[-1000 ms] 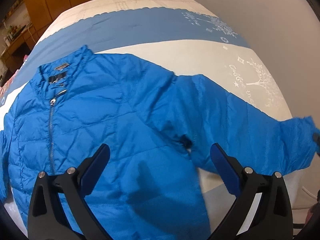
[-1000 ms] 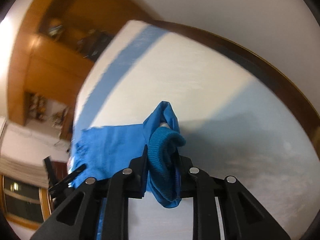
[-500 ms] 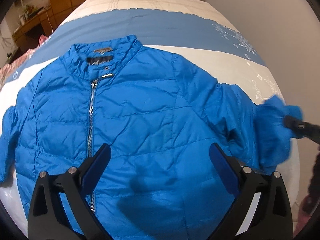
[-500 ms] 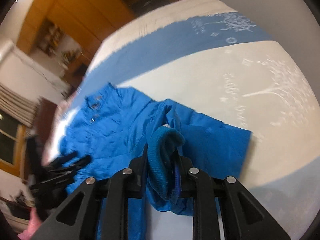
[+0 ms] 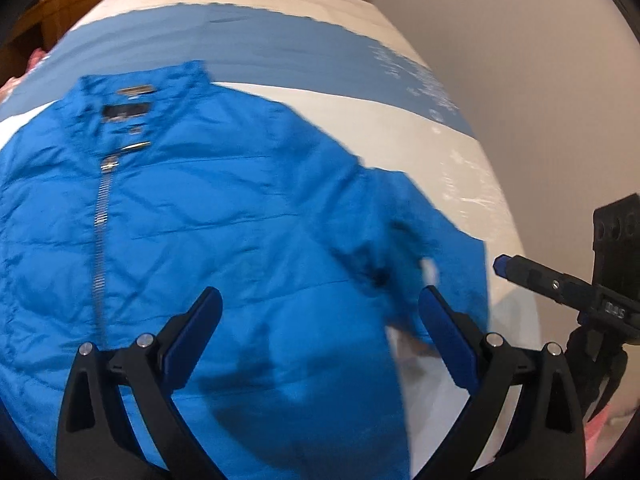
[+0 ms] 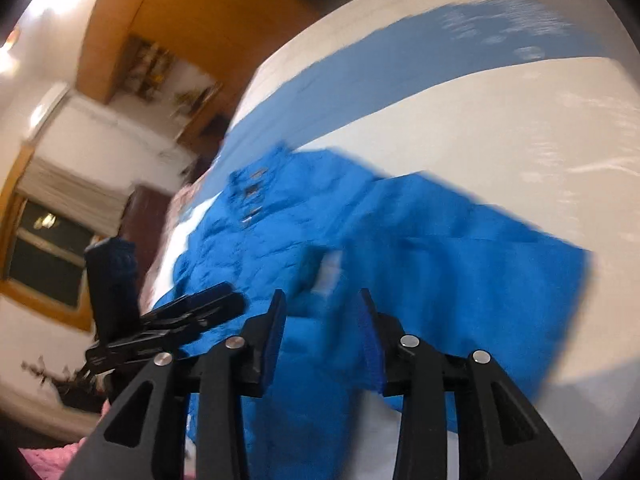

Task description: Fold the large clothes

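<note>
A bright blue zip-up puffer jacket [image 5: 224, 208] lies front up on a bed, collar at the far side. Its right sleeve [image 5: 436, 256] lies folded back on itself beside the body; it also shows in the right wrist view [image 6: 460, 256]. My left gripper [image 5: 320, 316] is open and empty, hovering over the jacket's lower part. My right gripper [image 6: 322, 320] is open with nothing between its fingers, just above the folded sleeve. It shows from the side in the left wrist view [image 5: 504, 266], right of the sleeve. The left gripper also shows in the right wrist view [image 6: 224, 300].
The bed [image 5: 452, 160] has a cream cover with a broad blue band [image 5: 280, 44] across its far part. A pale wall [image 5: 540, 80] runs along the bed's right side. Wooden cupboards [image 6: 192, 12] and a window [image 6: 44, 256] stand beyond the bed. Pink fabric [image 6: 52, 456] lies near me.
My right gripper carried the sleeve cuff inward toward the jacket body, then opened and let it go. The sleeve now lies folded. My left gripper stayed open over the jacket.
</note>
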### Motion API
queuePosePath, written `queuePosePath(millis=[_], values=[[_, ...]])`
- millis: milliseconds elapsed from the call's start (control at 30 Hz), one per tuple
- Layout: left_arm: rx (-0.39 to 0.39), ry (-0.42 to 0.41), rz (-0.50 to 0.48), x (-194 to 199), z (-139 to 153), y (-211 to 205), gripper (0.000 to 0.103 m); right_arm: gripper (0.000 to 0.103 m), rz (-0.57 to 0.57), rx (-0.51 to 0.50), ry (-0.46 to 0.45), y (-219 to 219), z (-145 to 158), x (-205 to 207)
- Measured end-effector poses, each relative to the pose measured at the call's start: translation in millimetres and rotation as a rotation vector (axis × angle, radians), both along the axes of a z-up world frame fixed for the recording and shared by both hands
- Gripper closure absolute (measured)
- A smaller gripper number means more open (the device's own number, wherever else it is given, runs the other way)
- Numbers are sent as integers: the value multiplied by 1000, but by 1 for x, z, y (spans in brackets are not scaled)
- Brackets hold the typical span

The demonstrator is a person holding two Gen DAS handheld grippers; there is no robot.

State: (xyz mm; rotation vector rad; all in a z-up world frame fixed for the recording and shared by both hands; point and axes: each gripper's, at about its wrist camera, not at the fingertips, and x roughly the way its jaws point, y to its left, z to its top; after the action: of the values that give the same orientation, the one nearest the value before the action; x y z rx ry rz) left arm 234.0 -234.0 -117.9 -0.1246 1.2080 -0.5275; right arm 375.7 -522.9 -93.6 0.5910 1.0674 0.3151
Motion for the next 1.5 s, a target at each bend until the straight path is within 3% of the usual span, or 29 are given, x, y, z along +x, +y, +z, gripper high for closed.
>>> queuePosePath(millis=[67,200,233,267,300,367,467,667,900,1200,1333,1500], values=[[-30,3,-42,-3,0,-18,6,66,-82,-64,18,-28,0,-17],[-43,28,-88,-5,-5,-48,7,66,-174,-82,59,-67,-12,-43],[-39,40,-103,-5,-8,-57,12,66,-196,-81,72,-75,-16,-50],[-25,44,-111,-5,-10,-62,28,66,-213,-74,84,-80,-21,-54],[-8,54,-121,-4,-14,-69,39,66,-228,-67,94,-84,-25,-57],[-20,100,-124,0,-24,-75,76,66,-240,-60,100,-85,-32,-60],[-92,137,-91,5,-29,-69,88,66,-243,-59,103,-85,-35,-60],[-167,-39,-3,-1,15,-19,89,66,-221,-59,94,-73,-36,-51],[-62,-172,230,7,39,82,90,66,-116,-53,60,-32,-30,-21],[58,-208,467,18,40,190,90,66,93,-29,33,59,-30,31],[117,-165,565,30,24,230,90,66,165,-37,52,94,-40,51],[174,-45,579,41,-21,259,89,66,191,-133,130,119,-65,64]])
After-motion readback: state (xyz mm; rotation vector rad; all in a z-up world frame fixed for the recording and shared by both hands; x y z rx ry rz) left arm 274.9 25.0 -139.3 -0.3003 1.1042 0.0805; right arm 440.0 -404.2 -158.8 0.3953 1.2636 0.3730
